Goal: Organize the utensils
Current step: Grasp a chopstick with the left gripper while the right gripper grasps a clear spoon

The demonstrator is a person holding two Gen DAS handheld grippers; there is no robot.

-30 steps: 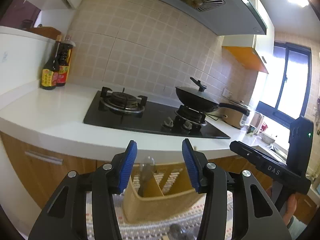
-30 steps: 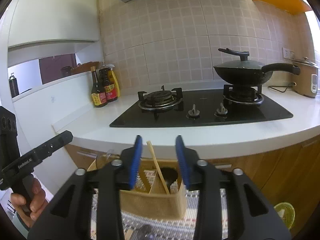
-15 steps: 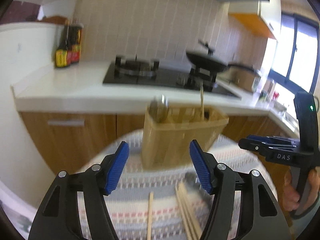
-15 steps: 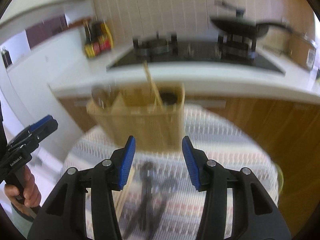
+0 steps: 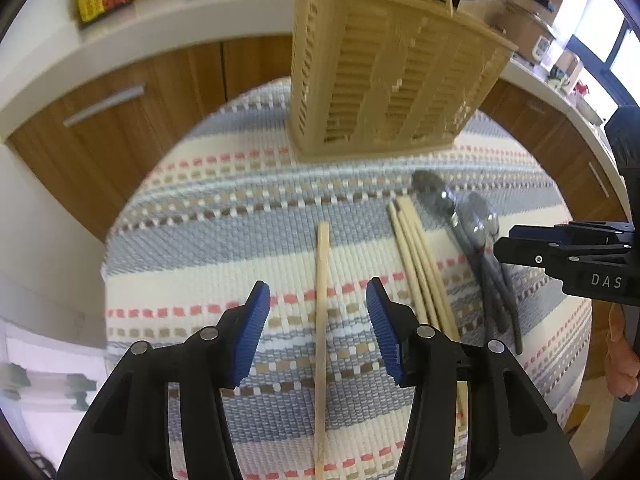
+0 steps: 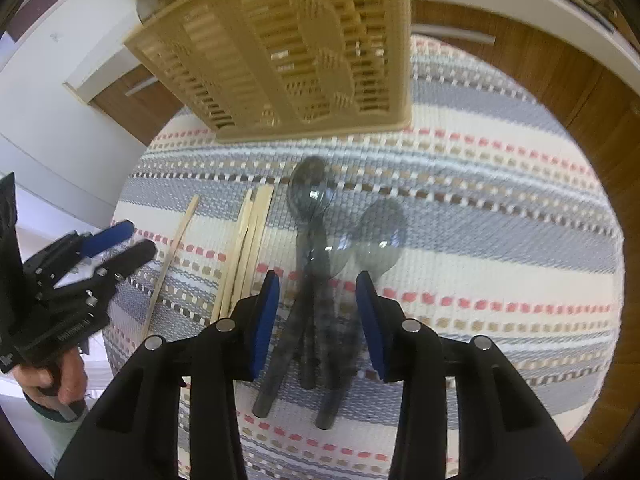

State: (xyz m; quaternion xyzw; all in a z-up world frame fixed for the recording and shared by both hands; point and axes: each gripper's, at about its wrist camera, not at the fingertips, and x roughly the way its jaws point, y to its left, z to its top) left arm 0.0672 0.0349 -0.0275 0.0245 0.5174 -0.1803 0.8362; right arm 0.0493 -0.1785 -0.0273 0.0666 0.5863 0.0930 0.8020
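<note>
Barely begun, I judge. The left gripper [image 5: 318,306], jaws closing, straddles 1 loose chopstick [image 5: 322,280] without touching it. The chopstick bundle [image 5: 416,264] lies beside. The right gripper [image 6: 318,312], also closing, brackets the spoons [image 6: 316,264]. The basket [image 6: 288,48] holds little.

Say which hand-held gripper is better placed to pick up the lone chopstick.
Left. The left hand-held gripper straddles the lone chopstick, jaws closing, pads not yet touching it. The right hand-held gripper is over the spoons instead.
</note>
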